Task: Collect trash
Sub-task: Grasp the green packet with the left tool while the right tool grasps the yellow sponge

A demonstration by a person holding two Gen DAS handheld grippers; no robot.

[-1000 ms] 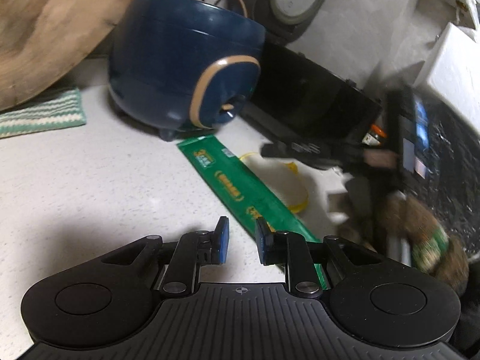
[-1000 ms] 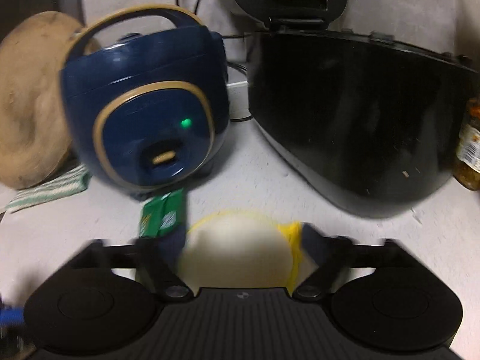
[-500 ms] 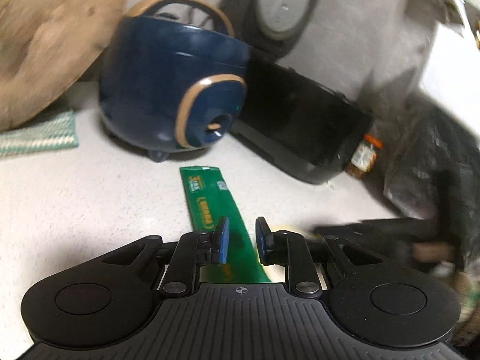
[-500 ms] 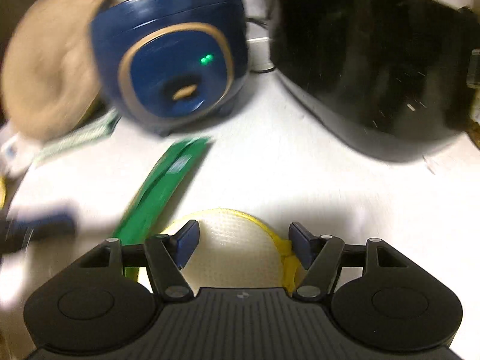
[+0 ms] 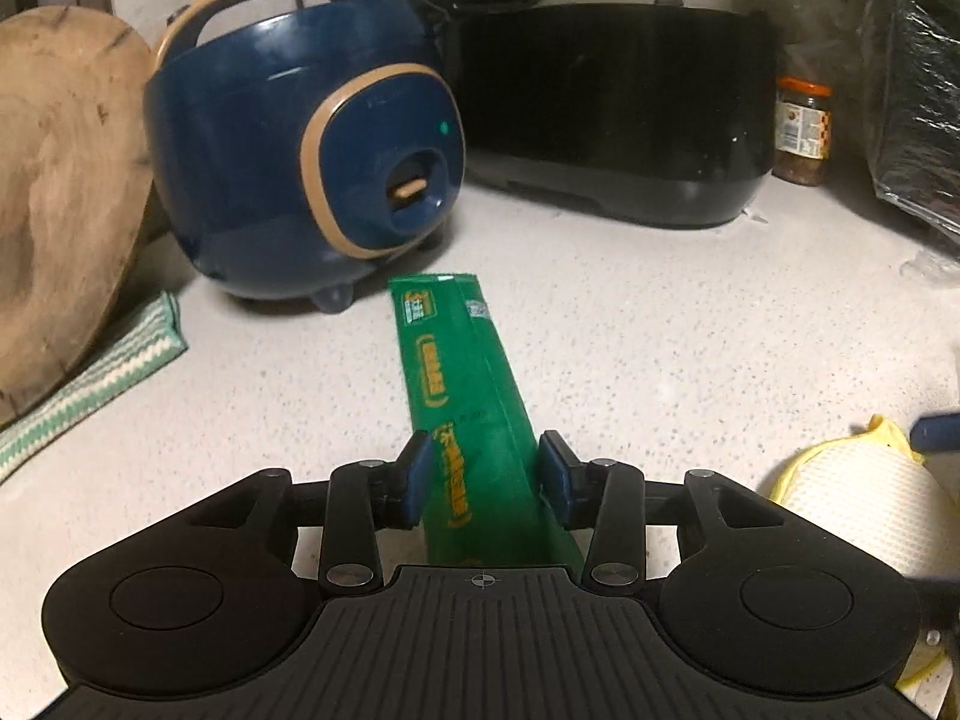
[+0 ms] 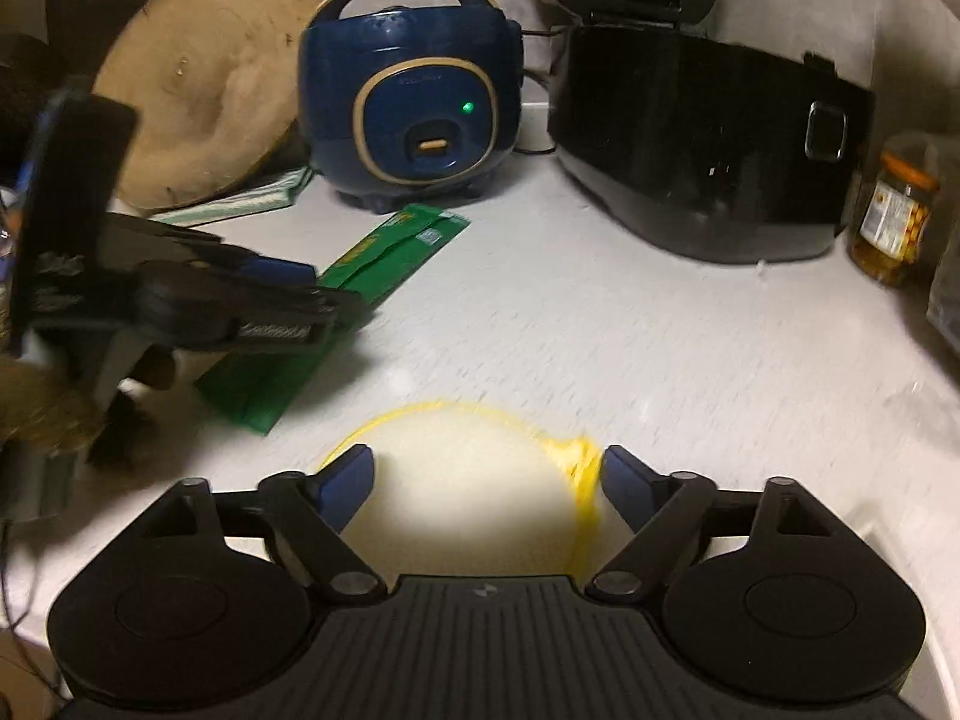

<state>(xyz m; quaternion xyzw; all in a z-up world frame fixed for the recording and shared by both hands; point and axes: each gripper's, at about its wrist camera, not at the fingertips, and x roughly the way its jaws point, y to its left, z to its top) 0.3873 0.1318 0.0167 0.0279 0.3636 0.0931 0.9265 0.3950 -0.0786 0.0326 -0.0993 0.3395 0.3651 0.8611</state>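
- Long green wrapper (image 5: 465, 384) flat on the speckled white counter (image 5: 690, 360), gold print along it, far end just short of the blue rice cooker (image 5: 300, 144).
- My left gripper (image 5: 485, 477) straddles its near half; the jaws have just been opening, blue pads either side of the wrapper, a sliver of gap showing, nothing gripped.
- Round white piece with a yellow rim (image 6: 474, 492), blurred, lies near the wrapper's low end.
- My right gripper (image 6: 485, 483) brackets it; the jaws have just been widening, pads clear of both edges, no hold.
- Count: two bits of trash, two cookers – blue one and black one (image 6: 702, 150) – one jar (image 6: 894, 210), one wooden board (image 6: 204, 72), one striped cloth (image 5: 90, 384).
- Open counter runs right of the wrapper; appliances wall off the back.
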